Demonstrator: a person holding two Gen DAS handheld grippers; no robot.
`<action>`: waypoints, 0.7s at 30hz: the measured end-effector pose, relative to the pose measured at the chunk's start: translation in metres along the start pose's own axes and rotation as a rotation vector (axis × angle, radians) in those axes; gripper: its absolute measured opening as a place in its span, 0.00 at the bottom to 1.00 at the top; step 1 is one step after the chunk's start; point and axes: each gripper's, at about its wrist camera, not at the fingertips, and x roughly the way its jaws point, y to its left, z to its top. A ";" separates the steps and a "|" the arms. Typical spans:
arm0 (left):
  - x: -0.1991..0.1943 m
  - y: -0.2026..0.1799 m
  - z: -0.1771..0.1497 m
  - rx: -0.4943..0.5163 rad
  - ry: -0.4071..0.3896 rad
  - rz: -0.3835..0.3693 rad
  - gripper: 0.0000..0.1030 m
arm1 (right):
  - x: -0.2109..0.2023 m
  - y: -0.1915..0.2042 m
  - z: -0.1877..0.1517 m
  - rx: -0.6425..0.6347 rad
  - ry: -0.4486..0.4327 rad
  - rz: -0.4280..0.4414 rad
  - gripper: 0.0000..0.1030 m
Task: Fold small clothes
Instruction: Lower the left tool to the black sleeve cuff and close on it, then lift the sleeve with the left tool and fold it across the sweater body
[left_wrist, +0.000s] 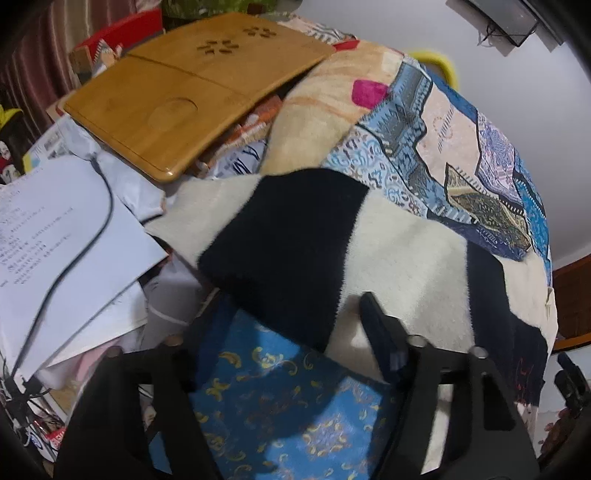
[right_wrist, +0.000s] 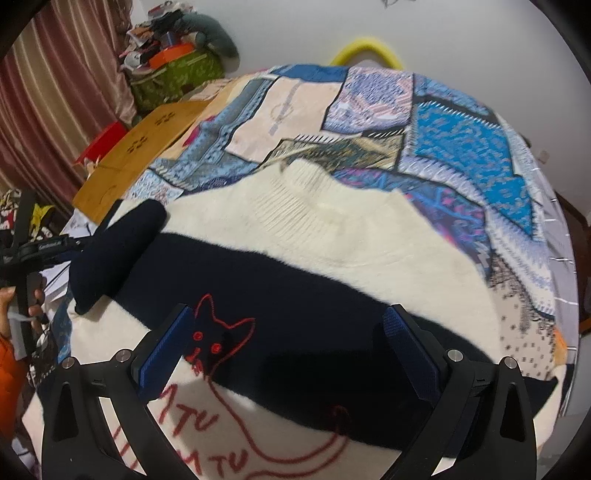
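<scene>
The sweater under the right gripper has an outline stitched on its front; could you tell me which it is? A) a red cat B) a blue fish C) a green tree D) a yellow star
A: a cat outline with pointed ears and dot eyes is stitched in red across the black and cream sweater, between the fingers of the open right gripper.

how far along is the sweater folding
Early stage. Done: the cream and navy striped knit sweater lies on the patchwork bedspread, one navy-cuffed sleeve folded onto its body. In hand: nothing; the right claw and left claw hover open above it. Left: the other side and the final fold.
</scene>
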 end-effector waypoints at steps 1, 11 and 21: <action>0.002 0.000 0.000 0.000 0.005 0.005 0.59 | 0.003 0.002 0.000 -0.005 0.007 0.006 0.98; -0.009 -0.023 0.001 0.151 -0.073 0.146 0.04 | 0.025 0.015 -0.002 -0.047 0.062 0.036 0.98; -0.073 -0.091 -0.001 0.341 -0.227 0.035 0.00 | 0.019 0.011 -0.001 -0.021 0.050 0.035 0.98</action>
